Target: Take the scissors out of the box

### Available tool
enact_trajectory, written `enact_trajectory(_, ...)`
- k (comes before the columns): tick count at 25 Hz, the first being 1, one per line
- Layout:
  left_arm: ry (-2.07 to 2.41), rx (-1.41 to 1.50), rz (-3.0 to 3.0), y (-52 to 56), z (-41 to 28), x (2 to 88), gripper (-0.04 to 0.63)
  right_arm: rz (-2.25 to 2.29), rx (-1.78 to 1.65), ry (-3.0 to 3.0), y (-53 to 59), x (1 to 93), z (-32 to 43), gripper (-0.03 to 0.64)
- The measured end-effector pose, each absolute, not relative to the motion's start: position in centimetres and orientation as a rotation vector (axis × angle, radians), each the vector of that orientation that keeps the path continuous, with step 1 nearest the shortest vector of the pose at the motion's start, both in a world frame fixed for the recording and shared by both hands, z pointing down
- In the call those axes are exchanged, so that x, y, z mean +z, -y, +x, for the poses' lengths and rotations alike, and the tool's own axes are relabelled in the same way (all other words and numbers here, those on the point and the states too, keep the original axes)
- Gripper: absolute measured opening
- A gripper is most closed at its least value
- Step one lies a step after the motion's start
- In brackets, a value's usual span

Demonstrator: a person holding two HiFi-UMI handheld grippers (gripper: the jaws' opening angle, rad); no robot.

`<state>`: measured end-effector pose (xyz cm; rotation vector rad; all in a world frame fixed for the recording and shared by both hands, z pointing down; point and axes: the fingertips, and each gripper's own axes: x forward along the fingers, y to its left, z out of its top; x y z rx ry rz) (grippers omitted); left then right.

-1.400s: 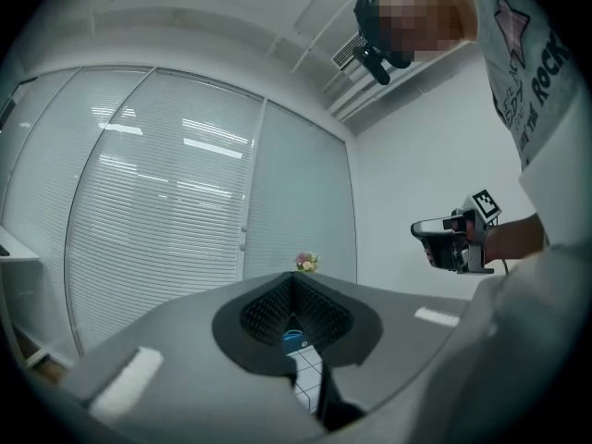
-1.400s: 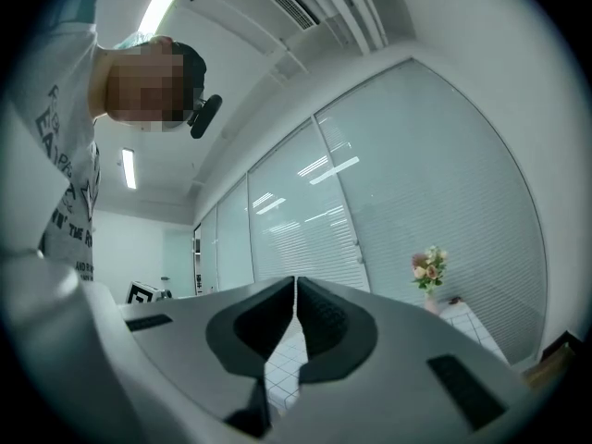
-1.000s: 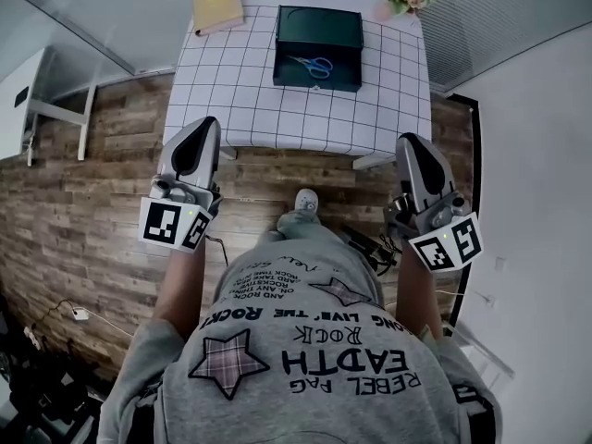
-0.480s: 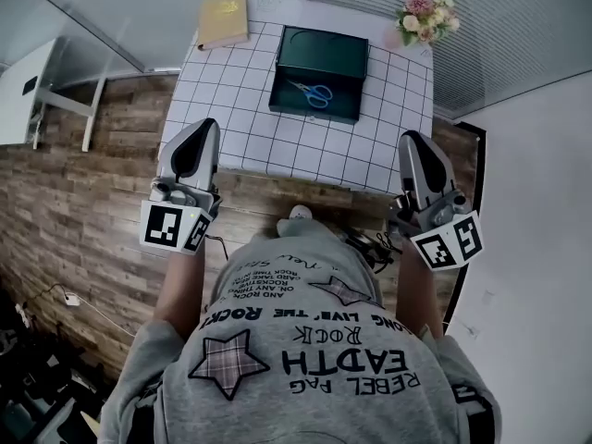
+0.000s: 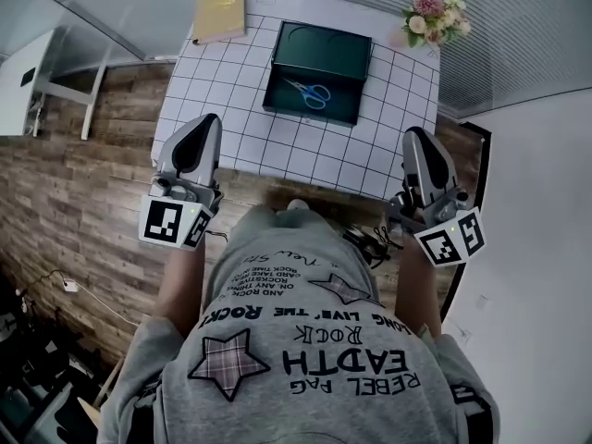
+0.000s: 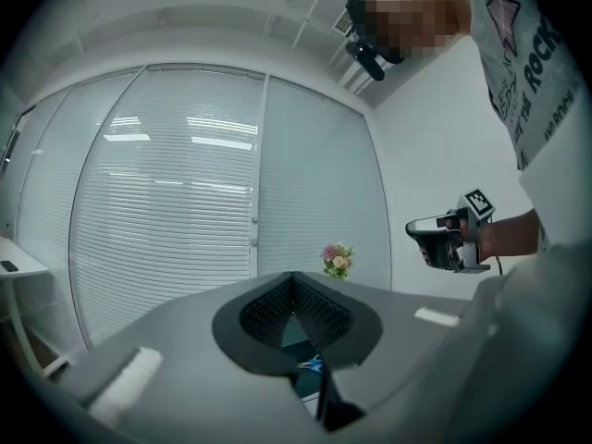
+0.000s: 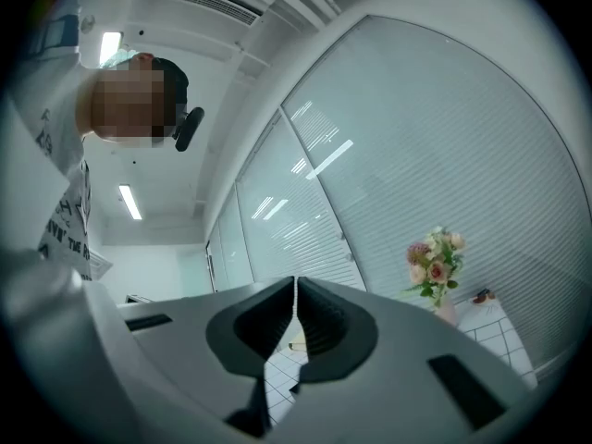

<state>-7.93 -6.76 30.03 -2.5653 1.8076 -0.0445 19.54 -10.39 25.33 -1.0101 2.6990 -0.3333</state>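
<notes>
Both tools have come forward since a second ago, and the checked surface (image 5: 222,91) now lies closer under their tips. We hold the left tool (image 5: 205,126) with its jaws pressed together, tips meeting, nothing between them. Through the gap below those tips, its own view shows only a sliver of the dark green box (image 5: 313,111) and the blue handles of the scissors (image 5: 310,92), far off. Our right tool (image 5: 414,139) is likewise closed tight and empty. Neither tool touches anything.

Each points forward and about level toward the surface, with its marker cube nearest us and one forearm on either side of our body. The left tool's tip hangs over the near left part of the surface; the right one's is by the near right corner.

We see the scissors lying inside the open box, near its front wall, handles toward the right, well apart from both tools. That box sits toward the far side of the surface, between a yellow book (image 5: 220,12) at the far left corner and flowers (image 5: 431,12) at the far right.
</notes>
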Motion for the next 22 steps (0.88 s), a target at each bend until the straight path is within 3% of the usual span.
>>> enact_trajectory(22, -1.6, -0.003, -2.722, 17.6, -10.2, 29.9, 0.009, -1.173, -0.446, -2.618, 17.6, 26.7, 16.0, 0.017)
